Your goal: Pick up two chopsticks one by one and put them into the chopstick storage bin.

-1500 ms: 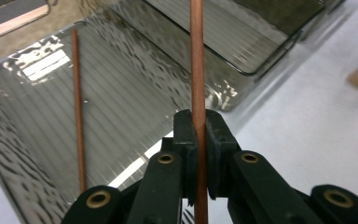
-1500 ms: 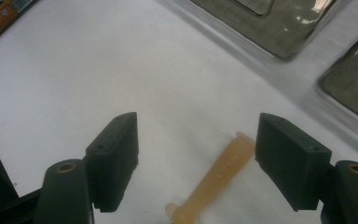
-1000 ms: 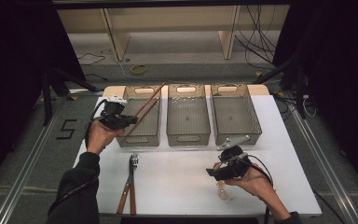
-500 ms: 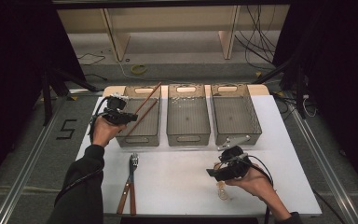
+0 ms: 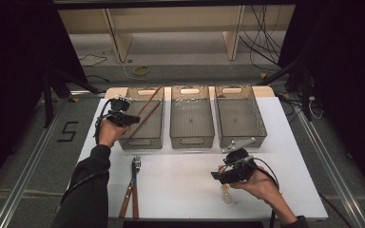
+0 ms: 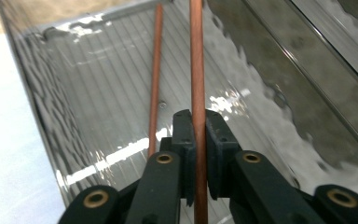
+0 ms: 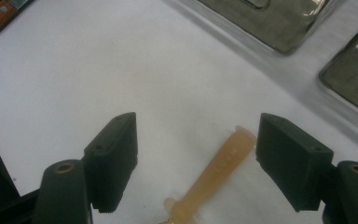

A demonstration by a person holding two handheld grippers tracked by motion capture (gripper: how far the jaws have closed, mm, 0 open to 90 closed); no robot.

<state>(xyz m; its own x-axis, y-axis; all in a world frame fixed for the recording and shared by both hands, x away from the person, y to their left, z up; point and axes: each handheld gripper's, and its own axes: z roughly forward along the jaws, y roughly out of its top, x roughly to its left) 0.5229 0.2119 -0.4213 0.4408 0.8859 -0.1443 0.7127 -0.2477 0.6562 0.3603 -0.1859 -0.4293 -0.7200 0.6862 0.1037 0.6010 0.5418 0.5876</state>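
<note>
three clear, ribbed plastic bins stand side by side across the far half of the white counter (image 5: 180, 175): the left bin (image 5: 145, 137), the middle bin (image 5: 191, 138) and the right bin (image 5: 240, 135), each with a slot handle in its end walls. near the left edge a pair of pruning shears (image 5: 132, 192) with wooden handles lies flat, its metal head toward the bins. at the near right a small amber plastic piece (image 7: 214, 175), rod-shaped with a flared end, lies on the counter.

the left gripper (image 6: 199, 135) is held over the near-left corner of the left bin, and its jaws, which have just been easing apart a little, still press on a thin, round, reddish-brown chopstick (image 6: 196, 70). this stick runs from the jaws toward the bin's far right corner, tilted up over the rim. a second chopstick (image 6: 155, 79) lies beside it, nearly parallel, inside the same bin against the glossy wall.

the right gripper (image 7: 196, 154) hovers low with its jaws wide apart, the amber piece between them but untouched.
</note>
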